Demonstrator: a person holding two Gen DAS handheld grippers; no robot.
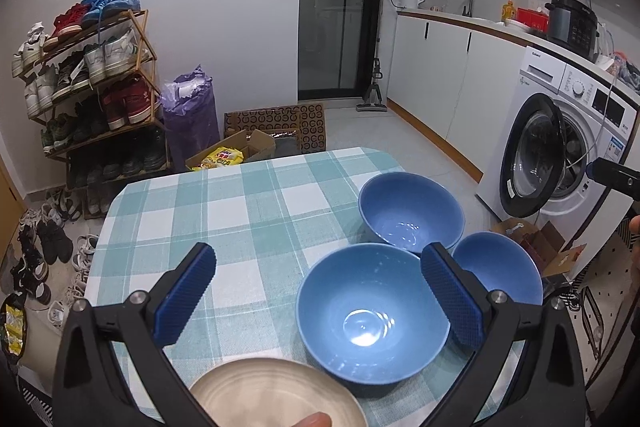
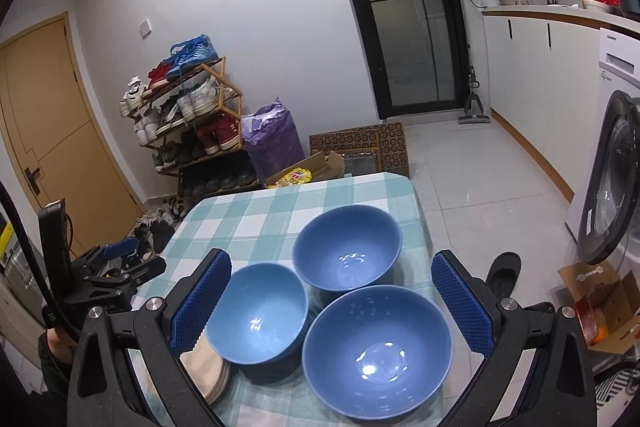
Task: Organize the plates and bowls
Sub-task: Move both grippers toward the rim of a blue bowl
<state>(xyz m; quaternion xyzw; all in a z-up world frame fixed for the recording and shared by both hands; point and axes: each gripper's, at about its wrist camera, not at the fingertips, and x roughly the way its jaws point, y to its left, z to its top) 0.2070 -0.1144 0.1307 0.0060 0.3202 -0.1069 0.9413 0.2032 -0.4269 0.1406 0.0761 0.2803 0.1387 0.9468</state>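
Three blue bowls stand close together on a table with a teal checked cloth [image 1: 240, 219]. In the left wrist view they are a near bowl [image 1: 372, 311], a far bowl [image 1: 410, 211] and a right bowl [image 1: 500, 271]. A beige plate [image 1: 276, 395] lies at the near edge. My left gripper [image 1: 320, 291] is open and empty above the near bowl. In the right wrist view the bowls are at near right [image 2: 378, 351], near left [image 2: 260, 313] and far [image 2: 347, 253], with stacked beige plates [image 2: 208, 375] at the left. My right gripper [image 2: 332, 301] is open and empty above the bowls.
A shoe rack [image 1: 92, 87] and loose shoes stand left of the table. A washing machine [image 1: 560, 147] with its door open is at the right. Cardboard boxes [image 1: 536, 243] lie on the floor. The left gripper [image 2: 100, 283] shows at the left of the right wrist view.
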